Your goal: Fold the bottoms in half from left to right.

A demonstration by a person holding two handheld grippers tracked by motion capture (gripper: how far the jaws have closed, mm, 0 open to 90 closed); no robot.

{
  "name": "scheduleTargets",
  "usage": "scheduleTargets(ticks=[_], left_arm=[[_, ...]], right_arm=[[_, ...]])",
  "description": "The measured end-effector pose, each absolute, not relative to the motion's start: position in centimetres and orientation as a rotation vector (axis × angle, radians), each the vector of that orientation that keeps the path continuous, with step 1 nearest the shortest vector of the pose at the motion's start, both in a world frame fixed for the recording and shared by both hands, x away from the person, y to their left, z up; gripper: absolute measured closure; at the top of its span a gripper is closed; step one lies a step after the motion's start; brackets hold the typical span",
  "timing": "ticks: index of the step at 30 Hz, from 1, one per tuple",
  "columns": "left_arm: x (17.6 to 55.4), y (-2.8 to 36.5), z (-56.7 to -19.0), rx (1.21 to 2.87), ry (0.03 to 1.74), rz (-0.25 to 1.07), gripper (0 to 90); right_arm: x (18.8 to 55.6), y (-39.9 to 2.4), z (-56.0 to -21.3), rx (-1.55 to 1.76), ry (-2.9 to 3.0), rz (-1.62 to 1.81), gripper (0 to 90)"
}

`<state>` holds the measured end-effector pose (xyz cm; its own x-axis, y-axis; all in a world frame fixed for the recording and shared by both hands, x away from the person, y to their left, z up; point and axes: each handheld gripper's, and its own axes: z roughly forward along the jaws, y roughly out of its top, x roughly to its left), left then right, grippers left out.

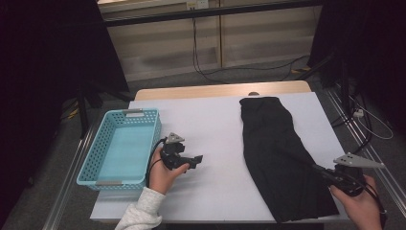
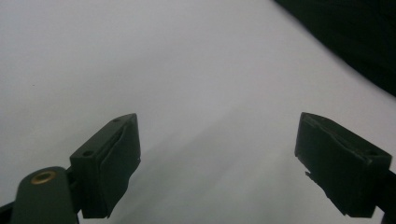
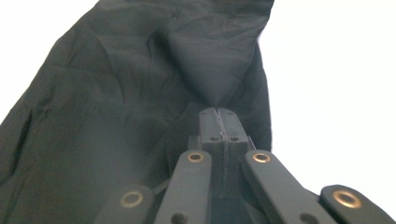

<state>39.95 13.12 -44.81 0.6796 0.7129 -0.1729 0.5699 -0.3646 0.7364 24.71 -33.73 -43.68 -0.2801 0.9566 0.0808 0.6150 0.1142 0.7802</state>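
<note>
**Right hand-held gripper pinches the black cloth near the worktop's front right corner**

A black cloth lies spread along the right side of the white worktop, running from near the far edge down to the front edge. Its far end is narrow and its near end widens toward the front right corner.

The right hand-held gripper sits at the cloth's right border, near that front right corner. Its jaws are pressed together on the fabric; in the right gripper view a small fold of cloth rises into a peak just at their tips. The right hand comes in from the bottom right.

The left hand-held gripper is over bare worktop at left of centre, held by the left hand, well apart from the cloth. Its jaws stand spread with nothing between them; the left gripper view shows white surface between them and a dark edge of cloth in the upper right corner.

A blue basket stands at the worktop's left edge, just beside the left hand.
</note>
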Motion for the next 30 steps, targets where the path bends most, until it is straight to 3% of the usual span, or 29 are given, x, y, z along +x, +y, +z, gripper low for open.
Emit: scheduleTargets(ticks=[5, 9, 13, 16, 22, 26, 30], left_arm=[[40.0, 13.1, -44.8, 2.076, 0.983, 0.224, 14.2], [40.0, 13.0, -44.7, 2.076, 0.979, 0.231, 14.2], [40.0, 13.1, -44.7, 2.081, 0.975, 0.231, 14.2], [40.0, 13.1, -44.7, 2.084, 0.975, 0.233, 14.3], [39.8, 13.0, -44.5, 2.079, 0.97, 0.229, 14.5], [39.8, 12.9, -44.6, 2.078, 0.969, 0.232, 14.5], [39.8, 12.9, -44.7, 2.079, 0.97, 0.231, 14.5]], right_arm=[[25.0, -34.8, -44.6, 1.551, 1.949, 0.932, 88.0], [25.0, -34.4, -44.9, 1.537, 1.928, 0.886, 68.8], [24.8, -33.2, -44.3, 1.501, 1.934, 0.901, 57.0], [24.7, -32.4, -44.5, 1.477, 1.962, 0.902, 53.0], [24.4, -32.2, -45.4, 1.5, 2.001, 0.797, 55.3], [23.8, -33.1, -45.4, 1.509, 2.019, 0.82, 74.2], [23.4, -33.8, -45.7, 1.522, 2.014, 0.819, 82.6]])
